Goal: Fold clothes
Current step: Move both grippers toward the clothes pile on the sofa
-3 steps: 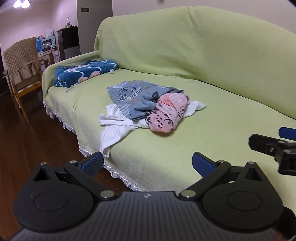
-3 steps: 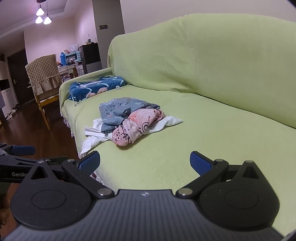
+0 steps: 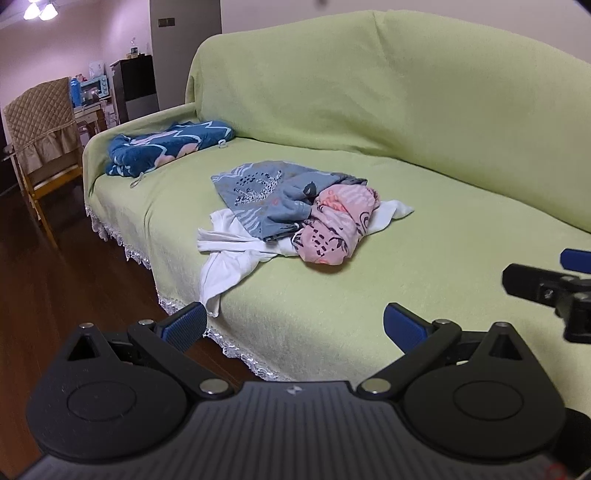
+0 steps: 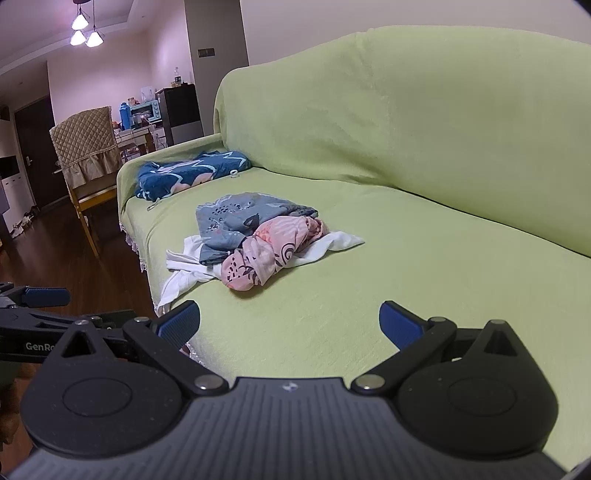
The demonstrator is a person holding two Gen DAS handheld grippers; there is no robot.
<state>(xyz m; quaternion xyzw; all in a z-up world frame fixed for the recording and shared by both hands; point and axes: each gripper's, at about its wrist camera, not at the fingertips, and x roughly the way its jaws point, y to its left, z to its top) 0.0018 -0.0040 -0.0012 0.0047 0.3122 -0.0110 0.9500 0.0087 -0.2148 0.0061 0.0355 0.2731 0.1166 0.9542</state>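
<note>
Left wrist view: three garments [image 3: 295, 214] piled on one sofa [image 3: 443, 258], both grippers' jaws spread apart, empty.

Sofa [image 3: 369, 110]: draped in light-green cover, lace-trimmed front edge.
Floor [image 3: 55, 295]: dark wood, left of sofa.
Chair [image 4: 86, 155]: wooden, quilted tan cover, beyond sofa's far arm.
Ceiling lamp [image 4: 85, 31]: 3 lit shades, above chair.
Walls [image 4: 110, 74]: pale.

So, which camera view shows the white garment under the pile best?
The left wrist view. There the white garment shows its folds and the part hanging over the sofa's lace edge. In the right wrist view the same garment is smaller, and the tongs' left finger hides its hanging end.
</note>
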